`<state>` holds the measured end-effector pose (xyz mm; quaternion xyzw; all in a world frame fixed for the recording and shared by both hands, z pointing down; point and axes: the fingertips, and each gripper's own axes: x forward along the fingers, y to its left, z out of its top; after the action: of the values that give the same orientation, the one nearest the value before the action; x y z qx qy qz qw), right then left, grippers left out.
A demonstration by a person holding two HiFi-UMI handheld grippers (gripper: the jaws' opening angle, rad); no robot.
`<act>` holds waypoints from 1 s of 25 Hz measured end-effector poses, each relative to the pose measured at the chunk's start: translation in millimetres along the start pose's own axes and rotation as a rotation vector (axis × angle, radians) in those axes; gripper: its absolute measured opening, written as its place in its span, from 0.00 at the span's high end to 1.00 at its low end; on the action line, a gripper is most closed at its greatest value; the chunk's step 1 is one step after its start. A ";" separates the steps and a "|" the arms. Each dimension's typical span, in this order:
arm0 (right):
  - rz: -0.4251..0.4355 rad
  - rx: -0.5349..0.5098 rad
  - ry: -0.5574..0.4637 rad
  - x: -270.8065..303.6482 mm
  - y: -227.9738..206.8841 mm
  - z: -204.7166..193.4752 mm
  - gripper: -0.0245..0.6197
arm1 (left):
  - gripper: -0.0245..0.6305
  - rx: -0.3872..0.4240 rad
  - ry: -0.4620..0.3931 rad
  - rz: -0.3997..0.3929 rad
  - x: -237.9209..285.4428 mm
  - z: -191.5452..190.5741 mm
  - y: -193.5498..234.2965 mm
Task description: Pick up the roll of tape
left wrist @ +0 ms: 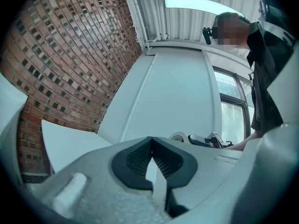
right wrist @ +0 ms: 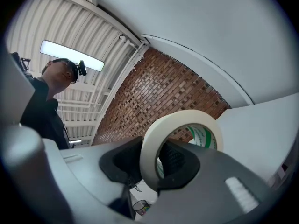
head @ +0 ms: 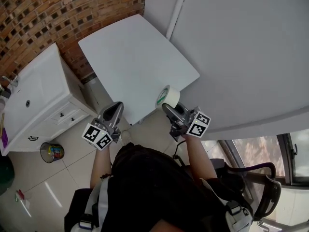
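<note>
A roll of cream masking tape (head: pixel 167 97) with a green-printed core hangs in the air just off the near edge of the white table (head: pixel 130 57). My right gripper (head: pixel 167 107) is shut on it. In the right gripper view the tape (right wrist: pixel 180 121) stands on edge, with one side of the ring clamped between the dark pads of the gripper (right wrist: pixel 152 149). My left gripper (head: pixel 116 107) is held level to the left of the tape, off the table's near corner. Its ribbed pads (left wrist: pixel 138 158) meet at the tips with nothing in them. The tape (left wrist: pixel 179 136) also shows in the left gripper view.
A white cabinet with a sink (head: pixel 43 91) stands at the left against a brick wall (head: pixel 58 13). A small waste bin (head: pixel 51 152) sits on the tiled floor below it. A dark chair (head: pixel 263 180) and a window (head: pixel 256 149) are at the right.
</note>
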<state>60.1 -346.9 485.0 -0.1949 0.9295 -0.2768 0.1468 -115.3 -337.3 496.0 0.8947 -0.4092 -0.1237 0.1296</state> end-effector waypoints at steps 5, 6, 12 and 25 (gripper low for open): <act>0.030 0.033 -0.037 -42.9 24.6 4.5 0.79 | 0.96 0.051 0.004 0.045 -25.2 -4.1 -31.1; 0.032 0.030 -0.038 -50.8 29.4 6.0 0.79 | 0.96 0.058 -0.005 0.056 -31.7 -3.0 -36.7; 0.030 0.009 -0.065 -96.7 49.7 10.0 0.79 | 0.96 0.112 -0.001 0.095 -48.2 -0.7 -86.5; 0.036 0.009 -0.105 -126.5 104.8 -19.1 0.79 | 0.96 0.104 0.003 0.102 -111.0 5.6 -126.7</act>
<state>134.8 -201.4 461.4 -0.1916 0.9225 -0.2678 0.2013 -98.9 -173.1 461.3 0.8784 -0.4598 -0.0943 0.0898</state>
